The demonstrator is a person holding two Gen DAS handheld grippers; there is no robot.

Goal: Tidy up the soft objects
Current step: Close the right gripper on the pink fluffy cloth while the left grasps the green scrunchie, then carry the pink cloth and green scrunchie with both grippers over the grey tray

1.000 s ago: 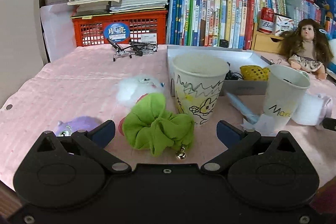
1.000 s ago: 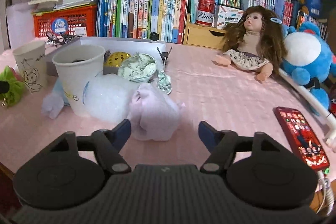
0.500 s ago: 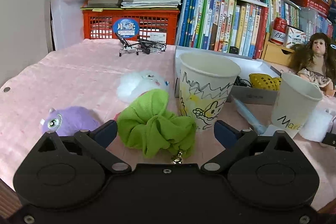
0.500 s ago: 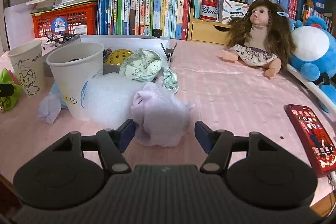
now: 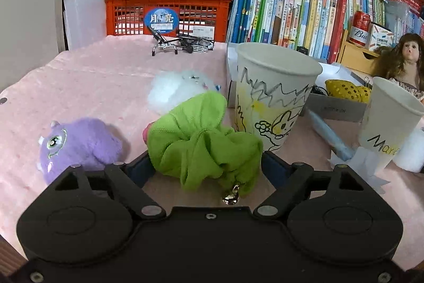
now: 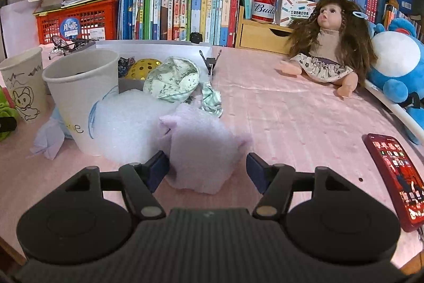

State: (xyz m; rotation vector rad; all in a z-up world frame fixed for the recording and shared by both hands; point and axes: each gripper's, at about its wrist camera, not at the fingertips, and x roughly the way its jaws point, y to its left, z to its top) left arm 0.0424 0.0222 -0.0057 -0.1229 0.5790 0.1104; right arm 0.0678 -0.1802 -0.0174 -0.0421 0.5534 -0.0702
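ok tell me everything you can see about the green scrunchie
The green scrunchie is a bright lime, gauzy-looking fabric ring, bunched in loose ruffles, with a small metal bell hanging at its near edge. It lies on the pink tablecloth, just in front of the doodled paper cup. It sits between the left gripper's jaws, which have just been closing in; both pads look right against the fabric, though a firm squeeze can't be confirmed.

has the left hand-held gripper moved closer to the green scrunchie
Yes: the left hand-held gripper now straddles the green scrunchie, nearer the drawn-on paper cup, jaws just closing.
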